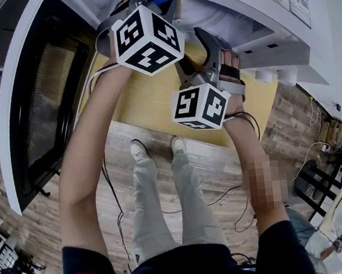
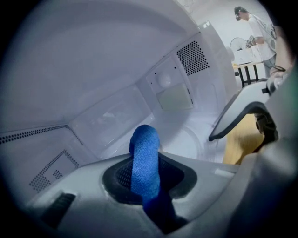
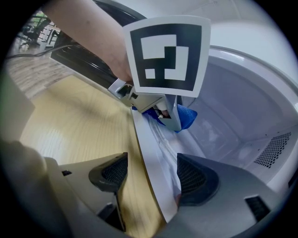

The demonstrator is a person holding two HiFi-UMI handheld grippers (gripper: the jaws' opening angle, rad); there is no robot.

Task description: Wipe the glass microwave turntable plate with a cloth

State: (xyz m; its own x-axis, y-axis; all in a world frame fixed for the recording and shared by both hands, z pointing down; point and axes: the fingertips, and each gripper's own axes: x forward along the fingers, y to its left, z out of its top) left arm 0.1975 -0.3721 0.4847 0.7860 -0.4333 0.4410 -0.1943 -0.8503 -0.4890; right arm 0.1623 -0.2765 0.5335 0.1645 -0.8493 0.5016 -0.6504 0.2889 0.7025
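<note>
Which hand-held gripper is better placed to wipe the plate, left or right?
The left hand-held gripper: shut on the cloth inside the microwave, close to the plate. The right hand-held gripper is open, without cloth, at the front edge.

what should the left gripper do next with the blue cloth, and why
Probably ease the left gripper forward and down until the blue cloth presses on the glass turntable plate, then begin a wiping sweep. The cloth is clamped in its jaws inside the microwave cavity, the plate lies just beyond the cloth's tip, and no contact between them shows.
</note>
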